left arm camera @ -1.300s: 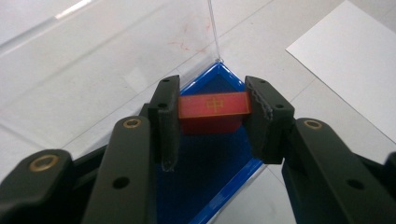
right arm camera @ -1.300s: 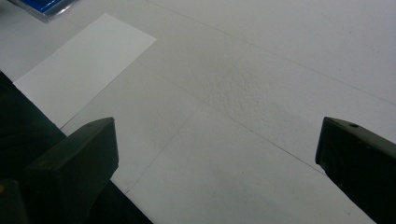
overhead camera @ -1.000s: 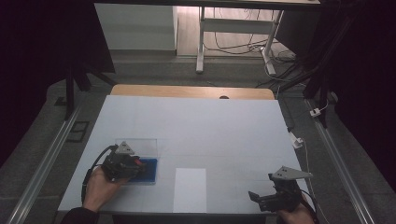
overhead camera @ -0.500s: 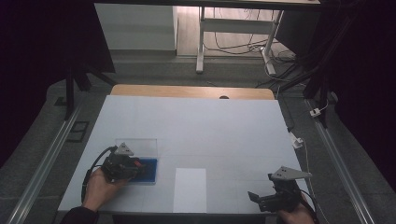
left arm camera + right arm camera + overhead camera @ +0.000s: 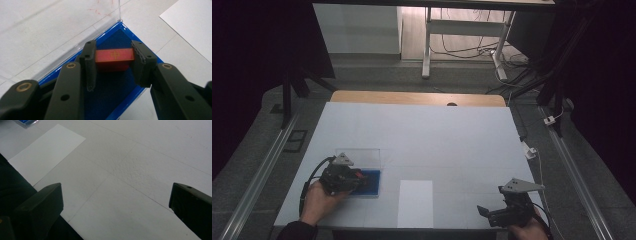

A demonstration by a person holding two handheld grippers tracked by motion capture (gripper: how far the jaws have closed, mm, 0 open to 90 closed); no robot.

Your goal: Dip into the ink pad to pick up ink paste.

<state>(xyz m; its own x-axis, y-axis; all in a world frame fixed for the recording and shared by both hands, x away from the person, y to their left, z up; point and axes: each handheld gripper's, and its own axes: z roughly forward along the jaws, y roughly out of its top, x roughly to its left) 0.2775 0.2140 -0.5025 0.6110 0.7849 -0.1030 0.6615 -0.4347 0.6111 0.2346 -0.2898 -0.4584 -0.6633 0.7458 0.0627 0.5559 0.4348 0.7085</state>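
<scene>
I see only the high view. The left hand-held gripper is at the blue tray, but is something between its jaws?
Observer: Yes. In the left gripper view the left hand-held gripper is shut on a red block; both pads press its ends.
Operator: Where in the tray is the block?
Observer: It sits on the dark blue lining of the blue tray, near the corner where the clear wall ends.
Operator: And the right hand-held gripper?
Observer: The right hand-held gripper is open, with bare table between its jaws and the white paper off to one side.
</scene>
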